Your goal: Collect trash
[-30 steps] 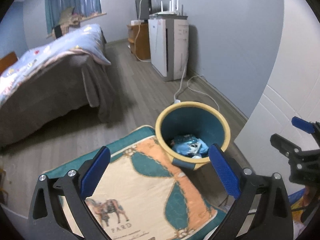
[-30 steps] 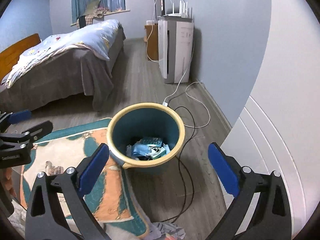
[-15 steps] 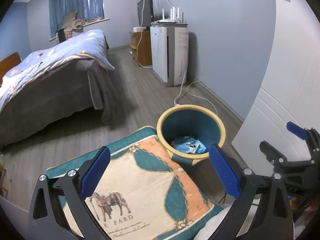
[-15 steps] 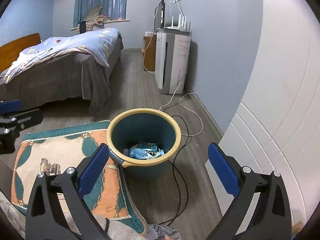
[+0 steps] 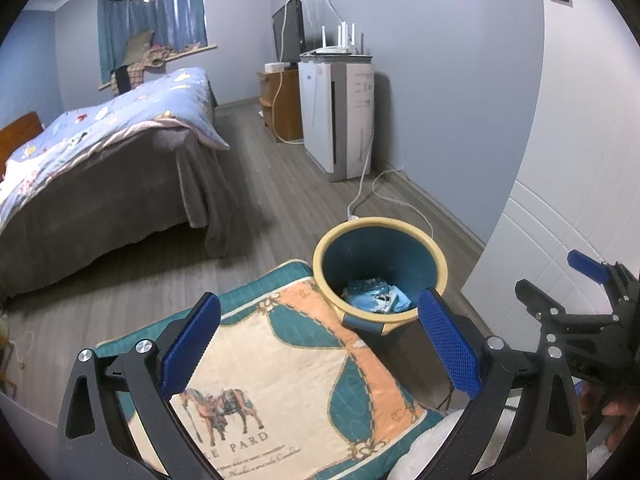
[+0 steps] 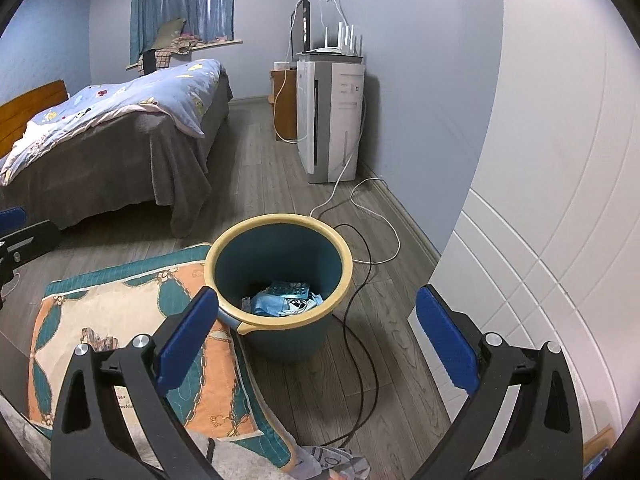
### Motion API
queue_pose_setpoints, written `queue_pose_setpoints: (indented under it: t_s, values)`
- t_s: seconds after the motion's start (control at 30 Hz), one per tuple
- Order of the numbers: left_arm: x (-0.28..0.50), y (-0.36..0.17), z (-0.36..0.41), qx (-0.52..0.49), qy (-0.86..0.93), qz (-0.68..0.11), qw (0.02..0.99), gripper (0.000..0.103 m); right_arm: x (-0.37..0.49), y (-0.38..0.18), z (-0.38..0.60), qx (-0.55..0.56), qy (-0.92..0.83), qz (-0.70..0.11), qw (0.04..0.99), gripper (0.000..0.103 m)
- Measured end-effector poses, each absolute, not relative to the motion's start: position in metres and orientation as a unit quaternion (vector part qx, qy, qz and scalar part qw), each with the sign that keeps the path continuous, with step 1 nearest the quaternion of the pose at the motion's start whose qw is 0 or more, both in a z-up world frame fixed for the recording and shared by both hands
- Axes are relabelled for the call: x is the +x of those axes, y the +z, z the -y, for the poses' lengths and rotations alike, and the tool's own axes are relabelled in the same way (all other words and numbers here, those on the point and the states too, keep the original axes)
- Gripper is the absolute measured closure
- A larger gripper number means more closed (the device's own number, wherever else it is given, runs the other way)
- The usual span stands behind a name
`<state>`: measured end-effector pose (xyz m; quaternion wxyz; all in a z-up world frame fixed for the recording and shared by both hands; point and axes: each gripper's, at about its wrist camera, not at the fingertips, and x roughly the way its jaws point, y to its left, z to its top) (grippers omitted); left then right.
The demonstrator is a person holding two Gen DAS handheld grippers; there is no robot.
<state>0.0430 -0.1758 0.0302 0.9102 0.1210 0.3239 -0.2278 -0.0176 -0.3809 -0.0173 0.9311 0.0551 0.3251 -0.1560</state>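
Note:
A teal bin with a yellow rim (image 5: pixel 436 258) (image 6: pixel 342 252) stands on the wood floor next to a patterned cloth. Blue and white trash (image 5: pixel 376 298) (image 6: pixel 286 300) lies at its bottom. My left gripper (image 5: pixel 320 344) is open and empty, high above the cloth, with the bin between its fingertips in the view. My right gripper (image 6: pixel 316 336) is open and empty above and in front of the bin. It also shows at the right edge of the left wrist view (image 5: pixel 560 284).
A horse-print cloth (image 5: pixel 280 380) (image 6: pixel 120 340) covers a surface left of the bin. A bed (image 6: pixel 112 140) stands at left. A white air purifier (image 6: pixel 332 120) stands by the far wall. Cables (image 6: pixel 360 280) trail over the floor. A white cabinet (image 6: pixel 560 240) stands at right.
Both grippers have risen and pulled back from the bin, which looks smaller and lower in both views. Both stay open and empty.

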Motion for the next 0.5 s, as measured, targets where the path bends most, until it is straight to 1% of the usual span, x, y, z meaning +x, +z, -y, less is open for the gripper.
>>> queue_pose_setpoints:
  t_s: [0.5]
  values:
    - [0.0413, 0.0326, 0.1785, 0.124, -0.232, -0.322, 0.91, 0.005, -0.0162, -0.0182, 0.3798, 0.051, -0.155, -0.329, 0.93, 0.006]
